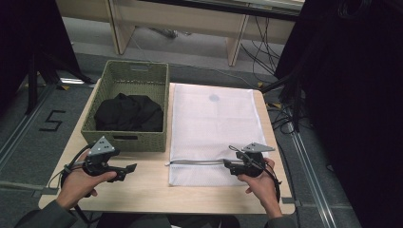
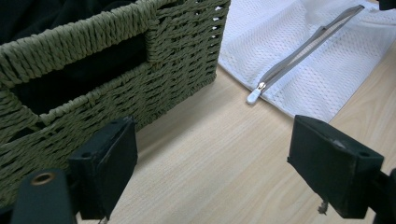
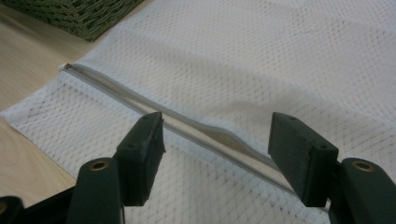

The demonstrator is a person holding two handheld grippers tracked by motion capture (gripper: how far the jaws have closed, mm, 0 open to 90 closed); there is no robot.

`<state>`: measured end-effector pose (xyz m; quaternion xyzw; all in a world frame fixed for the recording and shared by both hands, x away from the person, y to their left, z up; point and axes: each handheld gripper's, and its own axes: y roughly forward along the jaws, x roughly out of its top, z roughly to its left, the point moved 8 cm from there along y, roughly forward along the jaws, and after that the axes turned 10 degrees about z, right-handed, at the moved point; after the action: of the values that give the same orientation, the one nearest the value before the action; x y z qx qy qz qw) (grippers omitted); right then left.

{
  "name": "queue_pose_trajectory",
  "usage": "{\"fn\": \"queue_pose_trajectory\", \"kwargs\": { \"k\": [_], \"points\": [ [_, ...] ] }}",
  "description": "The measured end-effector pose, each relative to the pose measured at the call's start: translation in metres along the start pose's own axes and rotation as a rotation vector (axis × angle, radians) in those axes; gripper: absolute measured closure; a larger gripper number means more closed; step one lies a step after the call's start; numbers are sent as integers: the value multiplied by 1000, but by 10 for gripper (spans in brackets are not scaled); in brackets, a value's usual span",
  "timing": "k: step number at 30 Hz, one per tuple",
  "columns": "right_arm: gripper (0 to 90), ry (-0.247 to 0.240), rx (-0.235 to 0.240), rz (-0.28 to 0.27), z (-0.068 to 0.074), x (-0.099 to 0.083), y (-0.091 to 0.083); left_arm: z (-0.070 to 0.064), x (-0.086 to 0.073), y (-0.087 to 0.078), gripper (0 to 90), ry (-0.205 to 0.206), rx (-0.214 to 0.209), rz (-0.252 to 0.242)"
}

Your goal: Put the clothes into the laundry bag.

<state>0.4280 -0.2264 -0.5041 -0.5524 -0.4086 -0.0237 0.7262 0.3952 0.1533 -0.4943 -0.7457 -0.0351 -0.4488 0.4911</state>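
A white mesh laundry bag lies flat on the wooden table, its grey zipper running across the near end. The zipper pull rests at the bag's left edge. A green woven basket to the left holds dark clothing. My left gripper is open over bare wood near the basket's front corner, jaws wide. My right gripper is open just above the zipper at the bag's right side, jaws on either side of it.
The basket wall stands close on the left of my left gripper. Bare wood lies between the two grippers. Cables and dark curtains border the table on the right, and a wooden bench stands beyond.
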Motion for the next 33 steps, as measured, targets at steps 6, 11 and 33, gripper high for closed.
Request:
{"fn": "queue_pose_trajectory", "kwargs": {
  "k": [6, 11, 33],
  "points": [
    [369, -3, -1, 6, 0, -1, 0, 0, 0, 0, 153, 3, -1, 1],
    [368, -9, 12, 10, 1, -1, 3, 0, 0, 0, 152, 3, 1, 1],
    [320, -148, -50, 133, -24, 2, 55, -2, 1, 2, 153, 10, -10, 3]
  ]
}}
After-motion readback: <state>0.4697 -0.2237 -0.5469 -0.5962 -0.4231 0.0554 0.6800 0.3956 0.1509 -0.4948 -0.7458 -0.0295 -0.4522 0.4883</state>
